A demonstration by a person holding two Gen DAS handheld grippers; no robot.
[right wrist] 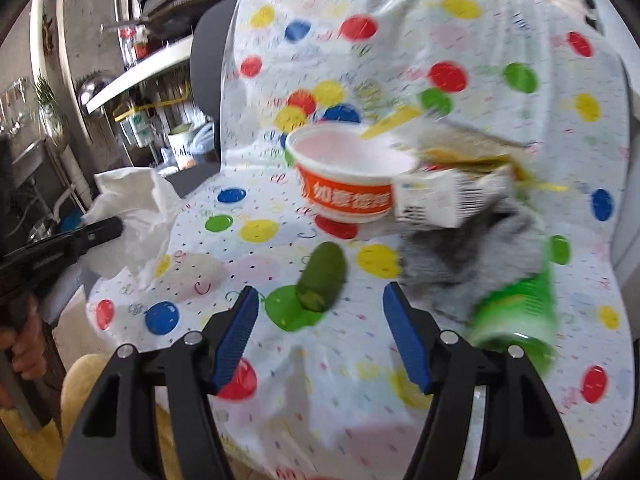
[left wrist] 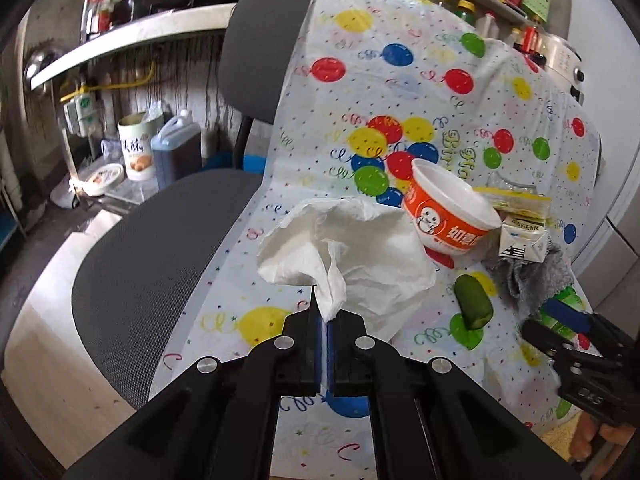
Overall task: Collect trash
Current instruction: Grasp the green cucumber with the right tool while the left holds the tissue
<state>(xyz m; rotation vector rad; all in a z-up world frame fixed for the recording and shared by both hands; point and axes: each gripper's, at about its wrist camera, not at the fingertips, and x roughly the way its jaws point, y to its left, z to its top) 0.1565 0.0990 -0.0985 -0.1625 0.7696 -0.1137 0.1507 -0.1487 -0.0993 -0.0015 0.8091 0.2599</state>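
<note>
A balloon-print cloth (left wrist: pixel 400 92) drapes two chairs (left wrist: pixel 160 240), carrying an orange bowl (left wrist: pixel 448 212), with a green cucumber piece (left wrist: pixel 472 300) near its front and a carton (left wrist: pixel 522 242) beside it.

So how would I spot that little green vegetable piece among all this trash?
Find the balloon-print cloth draped over the chair. In front of the orange-and-white instant-noodle bowl, the cucumber piece lies alone, partly on a printed green balloon. It is dark green, stubby and rounded, unlike the bright green can to its right.

Bright daylight — right view motion-blurred.
</note>
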